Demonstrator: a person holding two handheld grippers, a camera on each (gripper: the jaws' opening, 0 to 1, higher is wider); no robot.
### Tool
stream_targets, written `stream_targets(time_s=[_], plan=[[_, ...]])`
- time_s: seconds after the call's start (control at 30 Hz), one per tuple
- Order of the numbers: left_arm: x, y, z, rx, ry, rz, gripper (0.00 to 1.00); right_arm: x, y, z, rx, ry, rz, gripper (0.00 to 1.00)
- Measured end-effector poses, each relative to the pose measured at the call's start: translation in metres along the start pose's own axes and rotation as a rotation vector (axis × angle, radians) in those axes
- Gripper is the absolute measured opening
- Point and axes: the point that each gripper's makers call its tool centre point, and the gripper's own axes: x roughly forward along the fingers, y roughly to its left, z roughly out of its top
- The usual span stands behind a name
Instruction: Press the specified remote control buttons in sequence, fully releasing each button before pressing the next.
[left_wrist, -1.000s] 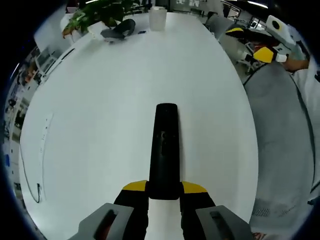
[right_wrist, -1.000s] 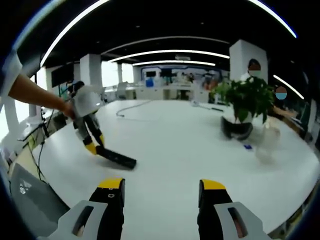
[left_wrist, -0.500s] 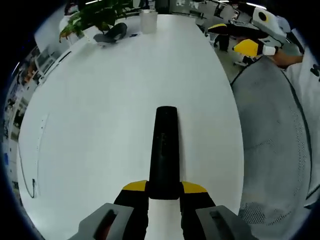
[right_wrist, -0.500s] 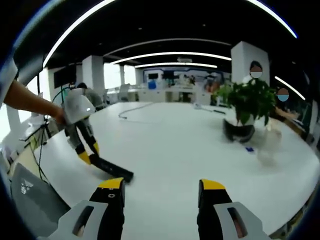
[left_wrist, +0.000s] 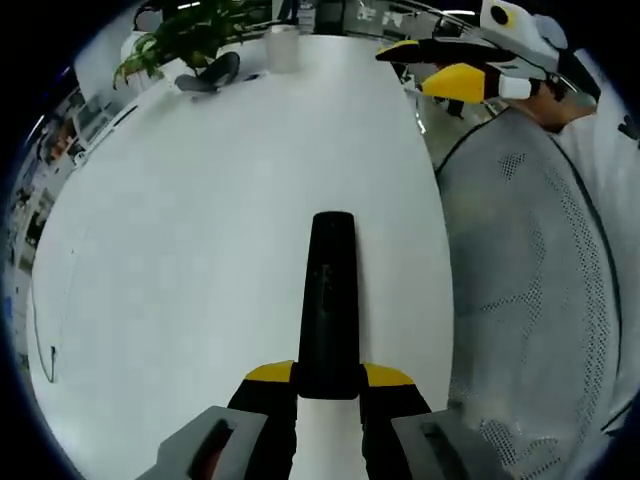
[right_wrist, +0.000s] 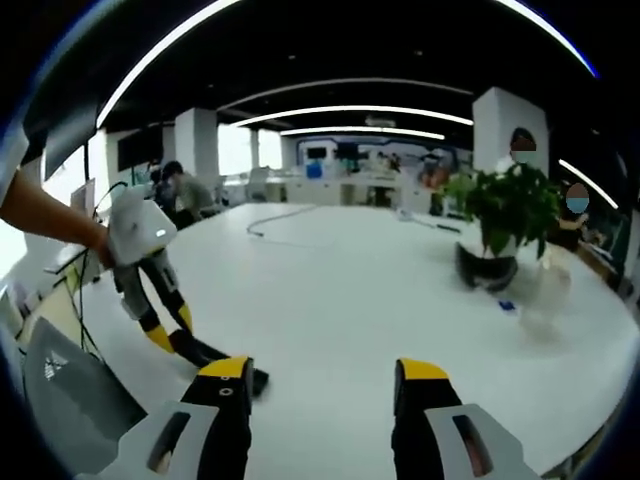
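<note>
The remote control (left_wrist: 331, 300), a slim black bar, is clamped at its near end between the yellow-tipped jaws of the left hand-held gripper (left_wrist: 329, 378) and points away over the white table (left_wrist: 200, 250), close to the table's right edge; whether it rests on the surface or is raised just off it cannot be told. No button press is under way, and the pictures give no sign that any has been made, so the whole sequence looks to be left to do. The right hand-held gripper (right_wrist: 325, 385) holds nothing, its jaws well apart, aimed level across the table toward a potted plant (right_wrist: 498, 225) on the far right. In its view the left hand-held gripper slants down from a bare forearm (right_wrist: 45, 215) at the near left.
</note>
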Motion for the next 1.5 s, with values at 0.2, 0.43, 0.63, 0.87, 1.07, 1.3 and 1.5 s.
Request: stream_targets(time_s=[0.2, 0.43, 0.63, 0.87, 1.07, 1.3, 1.5], plan=[[0.003, -0.011, 0.002, -0.014, -0.015, 0.004, 0.22, 0.0, 0.004, -0.001, -0.002, 0.007, 0.023, 0.48], [0.01, -0.026, 0.008, -0.013, -0.037, 0.015, 0.22, 0.001, 0.009, -0.003, -0.007, 0.018, 0.044, 0.46], [0.016, -0.04, 0.01, -0.034, -0.062, 0.018, 0.22, 0.001, 0.014, -0.003, -0.014, 0.024, 0.07, 0.41], [0.022, -0.055, 0.012, -0.061, -0.088, 0.037, 0.22, 0.002, 0.026, -0.006, -0.014, 0.055, 0.128, 0.26], [0.026, -0.066, 0.013, -0.083, -0.107, 0.054, 0.22, 0.004, 0.036, -0.019, 0.011, 0.159, 0.185, 0.01], [0.028, -0.07, 0.013, -0.113, -0.128, 0.074, 0.22, 0.011, 0.037, -0.011, 0.027, 0.181, 0.193, 0.0], [0.029, -0.071, 0.013, -0.121, -0.146, 0.105, 0.22, 0.03, 0.034, -0.012, 0.019, 0.272, 0.198, 0.0]])
